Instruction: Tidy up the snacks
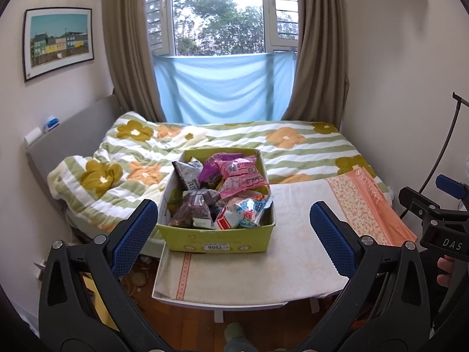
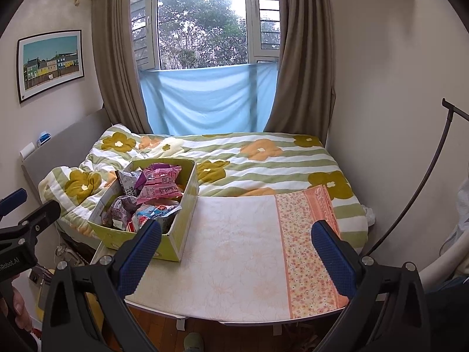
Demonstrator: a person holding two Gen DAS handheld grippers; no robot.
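A: Where are the snacks?

B: In the box [image 1: 217, 236], a yellow-green carton standing on the table [image 1: 293, 264], at its left side and toward the far edge by the bed [image 1: 293, 152]. It is heaped full. A pink packet [image 1: 241, 176] lies on top toward the back, a purple one [image 1: 217, 164] just behind it, a dark bag [image 1: 187, 176] at the back left, a brown bag [image 1: 193, 211] at the front left, and a white and red pack [image 1: 243, 212] at the front right.

A: And the grippers?

B: The left gripper [image 1: 234, 231] hangs in the air in front of the box, its blue pads [image 1: 134, 234] spread wide, nothing between them. From its own camera the box sits between the two fingers. The right gripper [image 2: 237, 252] is spread wide too and holds nothing. It points at the bare cloth [image 2: 234, 249] to the right of the box, with its left pad [image 2: 140, 255] overlapping the box's near corner in its view. Whether it touches, I cannot tell.

A: What covers the table?

B: A pale cloth with a faint floral print and an orange flowered band along the right edge.

A: Around it?

B: The bed has a green-striped quilt [image 2: 263, 161] with yellow and orange flowers. Behind it a window [image 1: 219, 11] with brown curtains [image 1: 129, 44] and a blue sheet [image 1: 225, 88] across the lower part. A framed picture [image 1: 58, 41] of coloured houses hangs on the left wall.
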